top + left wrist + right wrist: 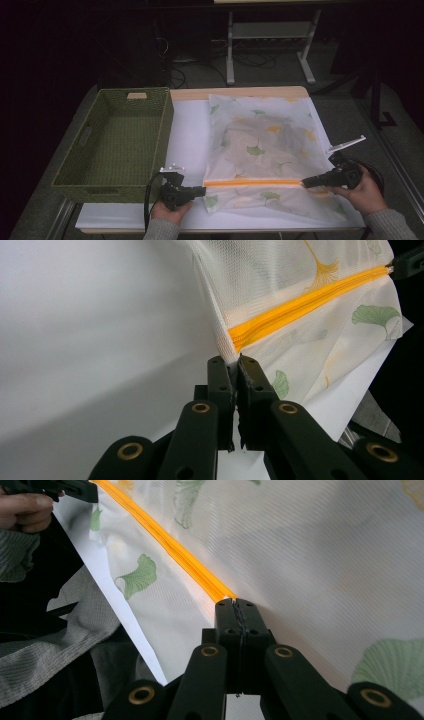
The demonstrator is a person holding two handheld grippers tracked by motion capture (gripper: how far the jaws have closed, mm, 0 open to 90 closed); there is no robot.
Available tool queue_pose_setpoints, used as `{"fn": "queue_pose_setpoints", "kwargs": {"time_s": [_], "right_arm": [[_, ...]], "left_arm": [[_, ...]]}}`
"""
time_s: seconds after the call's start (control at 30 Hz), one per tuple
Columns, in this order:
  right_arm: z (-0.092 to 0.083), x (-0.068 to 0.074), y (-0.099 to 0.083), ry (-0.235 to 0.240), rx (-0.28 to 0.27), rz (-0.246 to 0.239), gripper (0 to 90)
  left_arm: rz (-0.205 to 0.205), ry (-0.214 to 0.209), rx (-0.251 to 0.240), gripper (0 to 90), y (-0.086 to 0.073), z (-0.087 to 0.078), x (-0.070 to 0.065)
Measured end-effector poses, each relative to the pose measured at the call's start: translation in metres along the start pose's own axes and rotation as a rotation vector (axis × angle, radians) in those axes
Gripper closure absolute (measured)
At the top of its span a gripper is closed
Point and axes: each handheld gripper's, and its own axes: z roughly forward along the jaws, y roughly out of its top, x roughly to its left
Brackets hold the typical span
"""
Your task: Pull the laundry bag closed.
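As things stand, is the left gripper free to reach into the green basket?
Probably not yet: the left gripper is shut on the mesh bag edge by the orange zipper. The green basket sits close beside it, open-topped.

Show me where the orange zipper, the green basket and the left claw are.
orange zipper (252, 183), high view, middle of its length.
green basket (166, 125), high view, right wall.
left claw (238, 365), left claw view, between its fingertips.

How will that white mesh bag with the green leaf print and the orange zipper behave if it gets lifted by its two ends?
The white mesh bag with the orange zipper would probably sag: its thin fabric already drapes and creases where the left gripper pinches its edge. It looks light for its size. The soft bulge inside may shift, and the right gripper, clamped at the zipper's end, could stretch the mesh.
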Motion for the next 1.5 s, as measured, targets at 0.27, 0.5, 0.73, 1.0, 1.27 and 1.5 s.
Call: {"fn": "queue_pose_setpoints", "kwargs": {"time_s": [0.27,0.5,0.73,1.0,1.27,1.5], "right_arm": [[-0.006,-0.010,-0.008,-0.018,-0.011,0.026,89.6],[-0.010,-0.018,-0.014,-0.040,-0.010,0.049,89.6],[-0.017,-0.028,-0.024,-0.063,-0.015,0.078,89.6],[-0.028,-0.038,-0.036,-0.085,-0.024,0.115,89.6],[-0.041,-0.052,-0.049,-0.154,-0.017,0.157,89.6],[-0.045,-0.060,-0.055,-0.124,-0.045,0.178,89.6]], "left_arm": [[0.002,0.005,0.004,85.6,0.000,0.000,0.000],[0.014,0.016,0.009,85.7,0.000,0.000,-0.001],[0.016,0.022,0.010,85.7,0.001,0.000,-0.002],[0.019,0.026,0.018,85.7,0.000,0.000,-0.001],[0.023,0.041,0.030,86.0,0.001,0.001,-0.001],[0.018,0.041,0.033,86.0,0.001,0.002,0.000]]}}
